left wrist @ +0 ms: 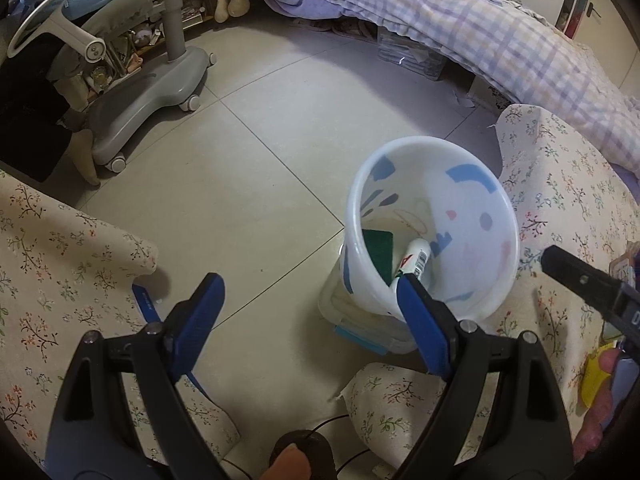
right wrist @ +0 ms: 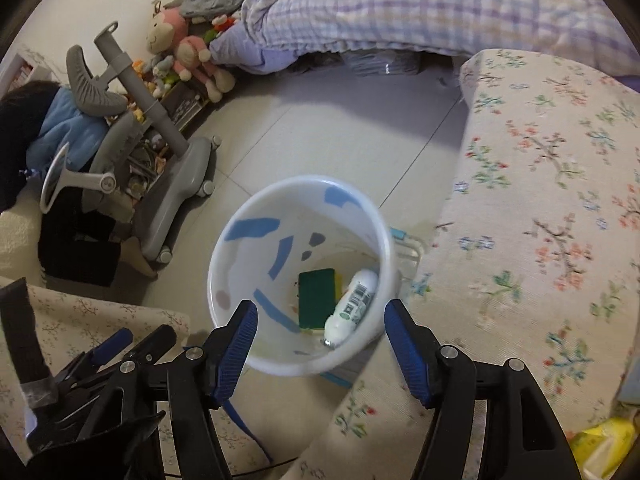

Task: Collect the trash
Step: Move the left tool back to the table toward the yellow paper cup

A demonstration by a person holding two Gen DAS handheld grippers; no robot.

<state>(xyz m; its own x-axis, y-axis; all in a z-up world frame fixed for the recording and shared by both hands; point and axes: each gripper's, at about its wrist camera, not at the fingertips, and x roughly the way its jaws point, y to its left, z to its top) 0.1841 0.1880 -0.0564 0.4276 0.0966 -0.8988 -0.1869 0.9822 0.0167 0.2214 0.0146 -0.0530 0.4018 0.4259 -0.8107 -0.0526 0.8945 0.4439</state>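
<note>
A white bucket (left wrist: pixel 420 142) with blue patches stands on the tiled floor, set on a clear plastic box (left wrist: pixel 360 328). Inside it lie a green sponge (left wrist: pixel 378 252) and a white tube with a barcode (left wrist: pixel 418 258). My left gripper (left wrist: pixel 308 284) hangs open over the floor just left of the bucket, its right finger crossing the near rim, nothing between its pads. In the right wrist view my right gripper (right wrist: pixel 320 308) is open above the near rim of the bucket (right wrist: pixel 304 180), over the sponge (right wrist: pixel 316 296) and tube (right wrist: pixel 354 304), holding nothing.
Floral-covered cushions (right wrist: pixel 540 200) flank the bucket on both sides. A grey wheeled chair base (left wrist: pixel 148 96) stands at the back left, a bed with a plaid blanket (left wrist: pixel 480 32) at the back right, plush toys (right wrist: pixel 176 48) beside it. Something yellow (right wrist: pixel 600 436) lies at lower right.
</note>
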